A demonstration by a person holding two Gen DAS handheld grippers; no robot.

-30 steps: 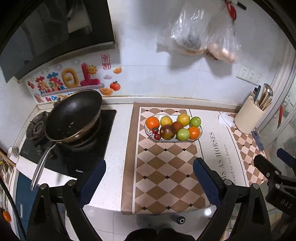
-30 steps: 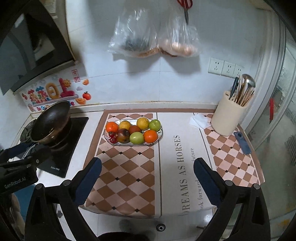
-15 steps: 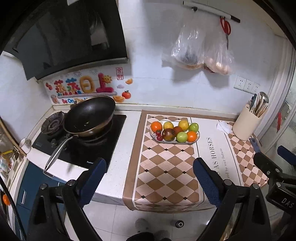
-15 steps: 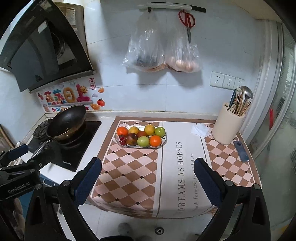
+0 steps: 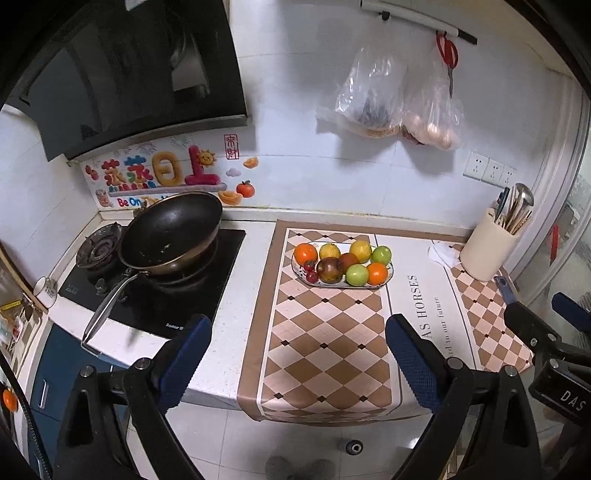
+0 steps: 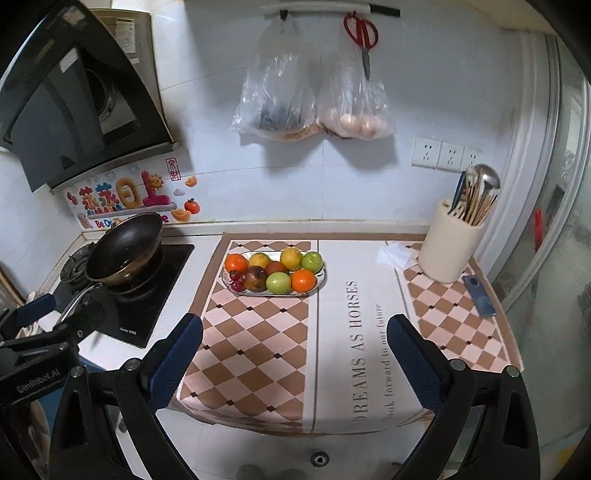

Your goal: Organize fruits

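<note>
An oval tray (image 5: 389, 276) (image 6: 322, 277) sits at the back of the checkered mat and holds several fruits: oranges (image 5: 305, 253) (image 6: 303, 280), green apples (image 5: 357, 274) (image 6: 278, 282), yellow fruits (image 5: 360, 250) (image 6: 291, 258), a dark round fruit (image 5: 329, 270) (image 6: 255, 278) and small red ones (image 5: 312, 276) (image 6: 237, 285). My left gripper (image 5: 297, 334) is open and empty, well in front of the tray near the counter's front edge. My right gripper (image 6: 294, 330) is open and empty, also in front of the tray.
A black pan (image 5: 171, 233) (image 6: 125, 251) sits on the stove at the left. A cream utensil holder (image 5: 484, 251) (image 6: 450, 245), a white cloth (image 6: 395, 254) and a blue item (image 6: 479, 301) are at the right. Plastic bags (image 6: 310, 107) and red scissors (image 6: 361, 33) hang on the wall.
Both grippers have pulled back and up from the counter, so the tray looks smaller and farther away. Both stayed open and empty. The fruit has not moved.
</note>
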